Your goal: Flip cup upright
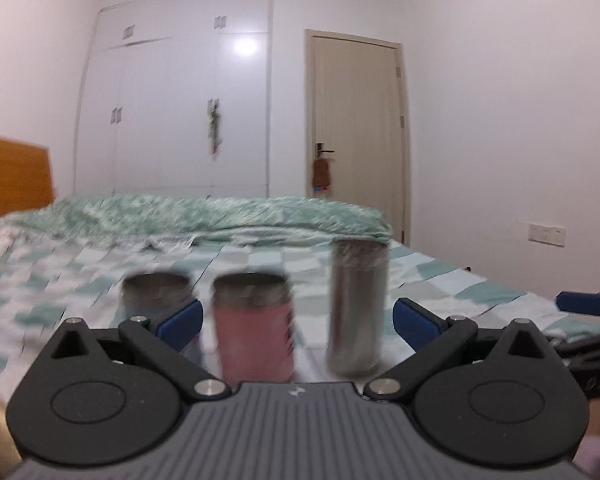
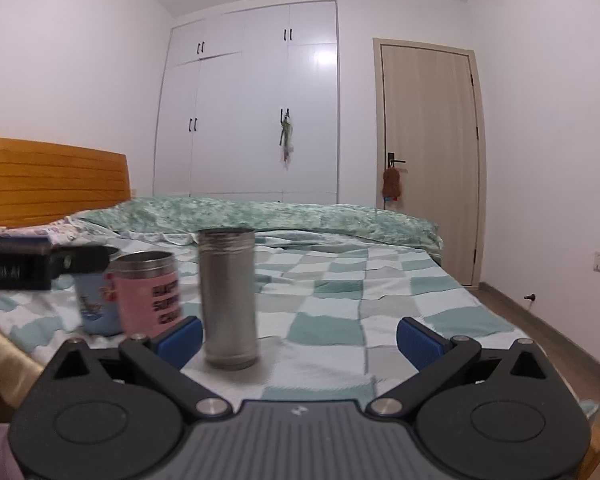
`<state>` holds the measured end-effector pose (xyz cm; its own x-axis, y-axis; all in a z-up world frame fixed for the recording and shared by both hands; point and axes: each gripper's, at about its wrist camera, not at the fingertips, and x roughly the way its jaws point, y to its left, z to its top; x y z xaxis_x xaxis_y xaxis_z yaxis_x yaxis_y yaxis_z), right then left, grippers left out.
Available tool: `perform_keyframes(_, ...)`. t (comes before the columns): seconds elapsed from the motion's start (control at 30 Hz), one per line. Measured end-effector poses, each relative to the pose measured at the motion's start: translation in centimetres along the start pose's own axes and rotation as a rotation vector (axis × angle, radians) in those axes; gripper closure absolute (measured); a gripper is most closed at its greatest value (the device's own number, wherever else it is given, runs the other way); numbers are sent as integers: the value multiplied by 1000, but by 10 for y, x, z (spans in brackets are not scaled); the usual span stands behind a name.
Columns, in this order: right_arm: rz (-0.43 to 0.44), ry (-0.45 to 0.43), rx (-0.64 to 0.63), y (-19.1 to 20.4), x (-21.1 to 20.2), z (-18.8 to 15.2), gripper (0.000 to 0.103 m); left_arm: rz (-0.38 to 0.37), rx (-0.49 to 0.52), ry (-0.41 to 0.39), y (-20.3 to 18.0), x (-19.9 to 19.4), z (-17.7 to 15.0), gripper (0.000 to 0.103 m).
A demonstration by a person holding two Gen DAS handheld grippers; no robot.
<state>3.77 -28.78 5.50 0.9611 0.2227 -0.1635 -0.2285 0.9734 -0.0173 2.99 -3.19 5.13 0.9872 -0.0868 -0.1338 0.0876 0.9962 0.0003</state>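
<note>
Three cups stand upright in a row on the checked bedspread [image 2: 324,312]. A tall steel cup [image 1: 358,306] [image 2: 229,298] is on the right, a pink cup with black lettering [image 1: 254,330] [image 2: 148,292] in the middle, and a light blue cup [image 1: 156,292] [image 2: 94,306] on the left, partly hidden. My left gripper [image 1: 298,322] is open and empty, close in front of the pink and steel cups; its view is blurred. My right gripper [image 2: 300,338] is open and empty, with the steel cup just inside its left finger [image 2: 180,338]. The left gripper's finger [image 2: 40,266] shows at the left of the right wrist view.
A green quilt [image 2: 260,214] lies folded across the far side of the bed. A wooden headboard [image 2: 52,180] is at the left. A white wardrobe [image 2: 252,100] and a closed door [image 2: 428,152] stand behind. The right gripper's finger [image 1: 584,304] shows at the right edge of the left wrist view.
</note>
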Motion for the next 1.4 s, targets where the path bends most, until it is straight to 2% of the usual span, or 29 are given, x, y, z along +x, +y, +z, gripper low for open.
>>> perform_keyframes(0.23, -35, -30, -41, 19, -13, -26, 0, 59, -5, 6, 12, -4, -44, 0)
perform_keyframes(0.33, -41, -54, -57, 22, -14, -29, 0, 63, -20, -1, 15, -3, -45, 0)
perform_keyframes(0.5, -46, -77, -70, 25, -16, -33, 0, 58, 12, -29, 13, -12, -51, 0)
perform_keyframes(1.4, -66, -83, -49, 19, -18, -35, 0, 55, 16, -58, 11, -17, -54, 0)
